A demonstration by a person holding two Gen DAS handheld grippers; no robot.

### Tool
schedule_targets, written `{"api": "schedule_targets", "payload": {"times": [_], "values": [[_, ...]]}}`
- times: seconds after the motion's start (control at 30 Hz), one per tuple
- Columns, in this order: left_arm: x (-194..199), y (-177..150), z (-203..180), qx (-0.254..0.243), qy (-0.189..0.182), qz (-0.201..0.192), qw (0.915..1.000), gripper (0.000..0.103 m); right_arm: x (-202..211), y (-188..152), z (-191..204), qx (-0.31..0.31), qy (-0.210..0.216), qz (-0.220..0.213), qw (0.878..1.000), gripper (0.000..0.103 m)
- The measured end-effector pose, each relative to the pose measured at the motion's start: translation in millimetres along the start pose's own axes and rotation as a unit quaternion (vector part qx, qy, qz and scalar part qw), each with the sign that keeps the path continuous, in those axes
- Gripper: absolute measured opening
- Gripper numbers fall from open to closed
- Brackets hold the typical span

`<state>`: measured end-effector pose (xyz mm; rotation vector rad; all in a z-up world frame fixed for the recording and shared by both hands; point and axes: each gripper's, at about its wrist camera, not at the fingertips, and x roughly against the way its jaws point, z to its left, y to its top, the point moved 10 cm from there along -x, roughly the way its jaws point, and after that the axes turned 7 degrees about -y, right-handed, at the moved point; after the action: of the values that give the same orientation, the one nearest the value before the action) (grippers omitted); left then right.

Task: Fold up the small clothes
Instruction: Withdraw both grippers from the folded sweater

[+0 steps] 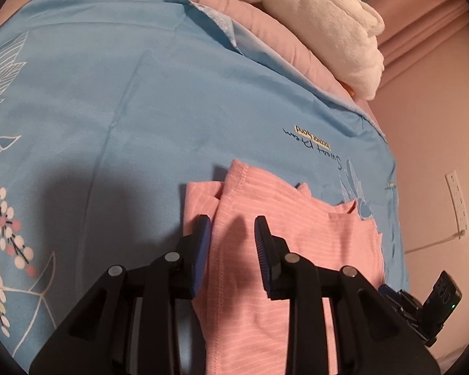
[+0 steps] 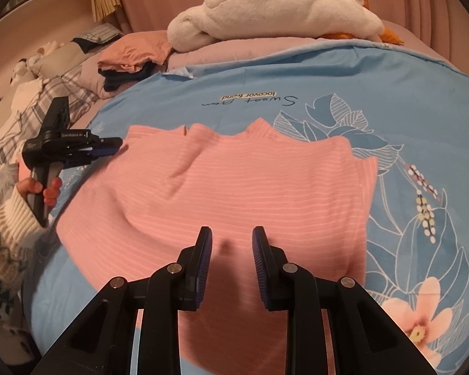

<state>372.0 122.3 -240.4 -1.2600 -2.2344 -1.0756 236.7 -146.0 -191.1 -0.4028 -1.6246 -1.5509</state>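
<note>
A pink striped garment [image 2: 234, 187] lies spread on the blue floral bedspread [image 2: 328, 72]. It also shows in the left wrist view [image 1: 284, 240], with a folded edge at its near corner. My left gripper [image 1: 233, 228] is open, its jaws just above the garment's left edge, holding nothing. It shows from the side in the right wrist view [image 2: 115, 145], at the garment's left edge. My right gripper [image 2: 231, 237] is open over the garment's lower middle, holding nothing. Part of it shows in the left wrist view [image 1: 422, 309], at the lower right.
A white plush toy [image 2: 275, 9] lies at the back of the bed. A pile of folded clothes [image 2: 131, 59] sits at the back left. A checked quilt [image 2: 31, 106] lies at the left. A wall socket [image 1: 458, 200] is on the wall to the right.
</note>
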Motion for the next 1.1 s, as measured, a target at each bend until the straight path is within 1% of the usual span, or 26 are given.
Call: {"api": "schedule_targets", "payload": {"times": [0.07, 0.13, 0.17, 0.2, 0.23, 0.33, 0.37, 0.4, 0.47, 0.53, 0.6, 0.67, 0.7, 0.73, 0.8, 0.83, 0.9, 1.0, 1.07, 1.1], "values": [[-4, -1, -1, -0.004, -0.008, 0.011, 0.9999, 0.028, 0, 0, 2, 0.002, 0.001, 0.0, 1.0, 0.026], [-9, -2, 0, -0.005, -0.007, 0.019, 0.9998, 0.025, -1, 1, 4, 0.003, 0.0, 0.0, 1.0, 0.026], [-10, -2, 1, -0.004, -0.004, 0.016, 0.9998, 0.02, -1, 1, 5, 0.004, 0.0, 0.0, 1.0, 0.026], [-9, -1, 3, -0.005, 0.002, 0.012, 0.9999, 0.006, -1, 1, 6, 0.005, -0.001, 0.001, 1.0, 0.026], [-6, 0, 4, -0.008, 0.01, 0.004, 0.9999, 0.008, -2, 2, 6, 0.006, -0.001, 0.001, 1.0, 0.026], [8, 3, 5, -0.012, 0.032, -0.039, 0.9987, 0.004, -5, 2, 7, 0.009, -0.003, 0.003, 1.0, 0.026], [14, 4, 3, -0.011, 0.031, -0.051, 0.9981, 0.004, -8, 2, 7, 0.009, -0.006, 0.005, 1.0, 0.026], [17, 4, 4, -0.008, 0.035, -0.059, 0.9976, 0.004, -10, 2, 6, 0.009, -0.008, 0.007, 1.0, 0.026], [26, 5, 5, -0.011, 0.055, -0.073, 0.9957, 0.003, -15, 1, 3, 0.003, -0.014, 0.012, 1.0, 0.026], [30, 8, 11, -0.009, 0.072, -0.078, 0.9943, 0.003, -18, 1, 1, -0.003, -0.015, 0.014, 1.0, 0.026], [33, 13, 27, 0.001, 0.114, -0.078, 0.9904, 0.001, -22, 0, -3, -0.011, -0.021, 0.018, 1.0, 0.026], [30, 12, 37, 0.019, 0.11, -0.059, 0.992, 0.002, -24, 0, -6, -0.017, -0.024, 0.018, 0.999, 0.026], [32, 11, 41, 0.025, 0.113, -0.056, 0.9917, 0.002, -23, 1, -7, -0.019, -0.026, 0.017, 0.999, 0.026], [36, 11, 42, 0.021, 0.119, -0.061, 0.9908, 0.001, -22, 2, -9, -0.021, -0.029, 0.014, 0.999, 0.026], [48, 8, 35, 0.01, 0.114, -0.072, 0.9909, 0.001, -21, 4, -14, -0.022, -0.041, 0.01, 0.999, 0.026], [53, 4, 24, -0.001, 0.101, -0.076, 0.9919, 0.001, -20, 3, -15, -0.025, -0.044, 0.01, 0.999, 0.026], [60, -7, 1, -0.037, 0.082, -0.079, 0.9928, 0.002, -14, 1, -8, -0.022, -0.034, 0.005, 0.999, 0.026], [53, -33, -41, -0.092, 0.053, -0.054, 0.9928, 0.004, 1, 1, 15, 0.007, -0.006, -0.013, 1.0, 0.026], [45, -54, -67, -0.122, 0.035, -0.032, 0.9915, 0.003, 9, 0, 33, 0.024, 0.011, -0.021, 0.999, 0.026], [40, -70, -83, -0.141, 0.019, -0.017, 0.9896, 0.004, 15, -2, 45, 0.035, 0.023, -0.026, 0.999, 0.026]]}}
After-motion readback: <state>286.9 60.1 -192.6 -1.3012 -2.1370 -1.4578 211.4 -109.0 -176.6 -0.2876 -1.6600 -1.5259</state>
